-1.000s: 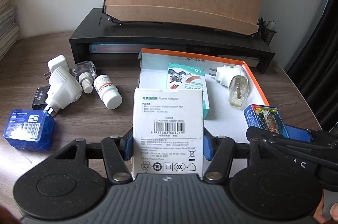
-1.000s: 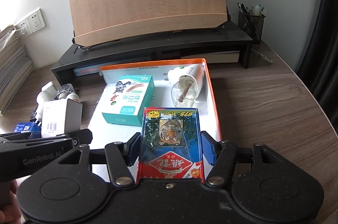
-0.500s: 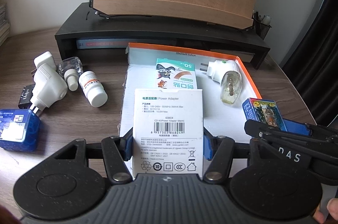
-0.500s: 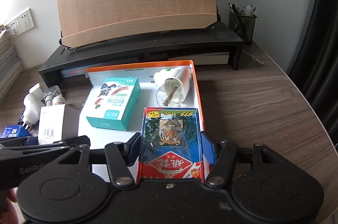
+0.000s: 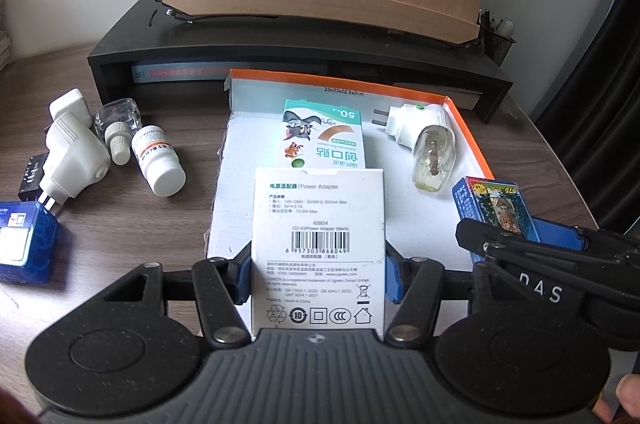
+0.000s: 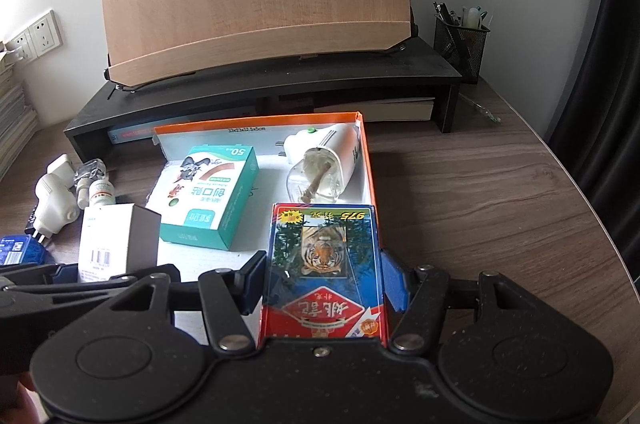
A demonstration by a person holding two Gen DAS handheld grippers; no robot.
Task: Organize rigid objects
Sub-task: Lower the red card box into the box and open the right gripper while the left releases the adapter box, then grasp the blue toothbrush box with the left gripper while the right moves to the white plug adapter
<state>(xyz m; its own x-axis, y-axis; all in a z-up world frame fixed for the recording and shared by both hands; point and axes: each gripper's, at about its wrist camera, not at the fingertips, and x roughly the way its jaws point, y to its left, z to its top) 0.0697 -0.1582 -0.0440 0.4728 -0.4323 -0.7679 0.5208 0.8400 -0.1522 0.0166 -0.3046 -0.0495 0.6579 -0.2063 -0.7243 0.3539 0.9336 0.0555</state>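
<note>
My left gripper (image 5: 318,274) is shut on a white power adapter box (image 5: 319,244), held above the front part of the orange-rimmed white tray (image 5: 466,128). My right gripper (image 6: 322,284) is shut on a blue and red tiger card box (image 6: 323,270), held over the tray's front right part (image 6: 370,164). In the tray lie a green bandage box (image 5: 322,136) and a white plug-in vaporizer (image 5: 424,140). The right gripper's card box also shows in the left wrist view (image 5: 494,204). The adapter box shows in the right wrist view (image 6: 112,242).
Left of the tray on the wooden table lie a white pill bottle (image 5: 160,160), a small glass bottle (image 5: 118,128), a white plug adapter (image 5: 72,160), a black item (image 5: 32,174) and a blue box (image 5: 24,242). A black monitor stand (image 5: 280,52) with a wooden board stands behind.
Both grippers have moved right and forward over the tray with their boxes still held. The loose items on the left have drifted further left in the left wrist view.
</note>
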